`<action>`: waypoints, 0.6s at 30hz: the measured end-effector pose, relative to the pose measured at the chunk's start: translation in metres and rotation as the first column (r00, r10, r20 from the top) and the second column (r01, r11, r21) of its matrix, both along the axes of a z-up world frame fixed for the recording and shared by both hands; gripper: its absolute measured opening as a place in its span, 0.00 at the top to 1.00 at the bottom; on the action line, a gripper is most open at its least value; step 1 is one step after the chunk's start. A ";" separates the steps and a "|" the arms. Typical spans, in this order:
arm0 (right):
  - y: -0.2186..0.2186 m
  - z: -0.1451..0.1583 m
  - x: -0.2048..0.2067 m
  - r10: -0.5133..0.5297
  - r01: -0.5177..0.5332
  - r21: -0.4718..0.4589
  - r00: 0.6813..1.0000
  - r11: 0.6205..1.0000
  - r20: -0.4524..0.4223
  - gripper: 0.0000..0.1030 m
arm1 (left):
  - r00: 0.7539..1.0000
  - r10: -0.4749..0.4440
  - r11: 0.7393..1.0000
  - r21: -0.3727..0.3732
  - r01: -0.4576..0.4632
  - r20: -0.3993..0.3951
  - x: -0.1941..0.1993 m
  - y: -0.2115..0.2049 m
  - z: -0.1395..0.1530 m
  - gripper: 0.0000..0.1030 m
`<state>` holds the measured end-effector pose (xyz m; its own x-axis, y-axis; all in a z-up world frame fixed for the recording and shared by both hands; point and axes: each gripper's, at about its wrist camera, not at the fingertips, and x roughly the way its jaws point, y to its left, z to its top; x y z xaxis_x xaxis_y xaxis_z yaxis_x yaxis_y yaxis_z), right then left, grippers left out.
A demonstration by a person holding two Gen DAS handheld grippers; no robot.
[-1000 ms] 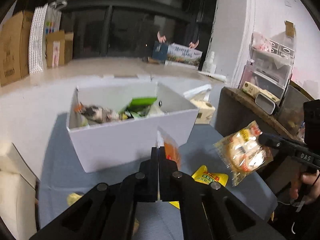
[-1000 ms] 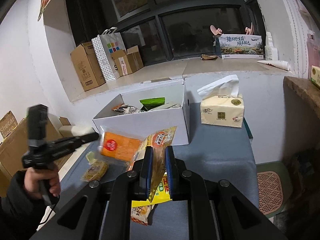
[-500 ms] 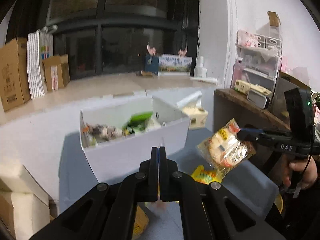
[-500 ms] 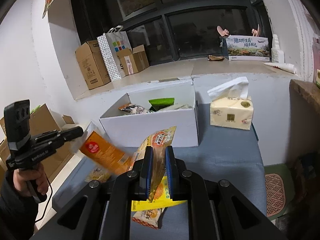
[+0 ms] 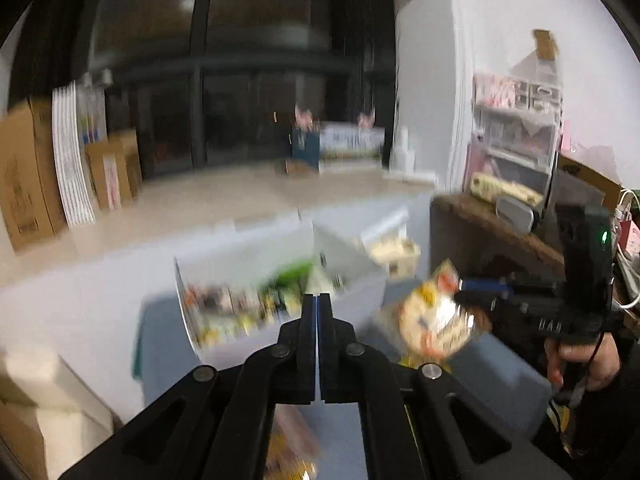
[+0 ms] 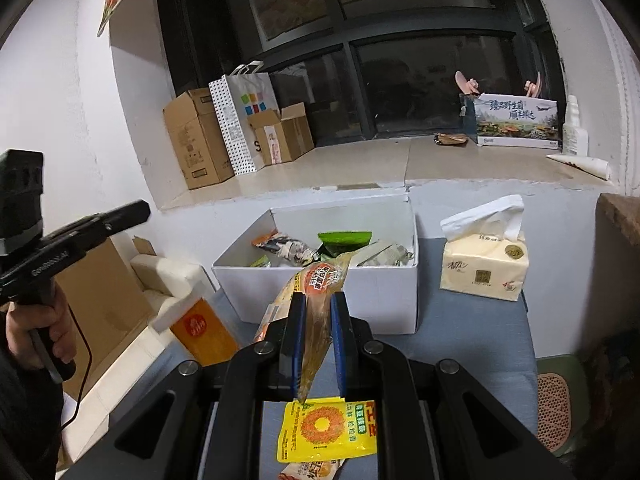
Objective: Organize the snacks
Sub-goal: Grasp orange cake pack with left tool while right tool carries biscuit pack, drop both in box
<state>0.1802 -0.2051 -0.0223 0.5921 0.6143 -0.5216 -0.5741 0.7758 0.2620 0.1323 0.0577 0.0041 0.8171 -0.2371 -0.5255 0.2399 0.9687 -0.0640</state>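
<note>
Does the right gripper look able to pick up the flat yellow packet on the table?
Probably not yet: the right gripper is shut on a clear bread packet, so its jaws are full, though the flat yellow packet lies uncovered just below.

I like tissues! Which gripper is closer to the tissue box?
The right gripper. It holds a snack packet in front of the white box, with the tissue box close on its right. The left gripper is far across, past the white box.
</note>
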 end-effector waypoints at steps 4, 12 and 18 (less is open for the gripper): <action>-0.005 -0.008 -0.003 -0.003 0.003 0.004 1.000 1.000 -0.020 0.87 | 0.998 0.039 0.997 -0.062 -0.042 -0.043 -0.022 0.023 -0.039 0.00; 0.000 -0.022 -0.010 0.016 -0.017 -0.028 0.999 0.999 -0.042 0.87 | 0.981 -0.042 0.996 0.070 0.056 -0.192 -0.040 0.046 -0.109 0.00; 0.008 -0.032 -0.013 0.043 -0.046 -0.045 0.997 0.998 -0.067 0.87 | 0.908 -0.224 0.925 0.215 0.312 -0.354 -0.020 0.040 -0.143 0.00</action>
<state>0.1670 -0.1969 -0.0547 0.5285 0.6131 -0.5872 -0.5907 0.7624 0.2642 0.1120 0.0982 -0.1389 0.5212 -0.2419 -0.8185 0.5023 0.8622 0.0650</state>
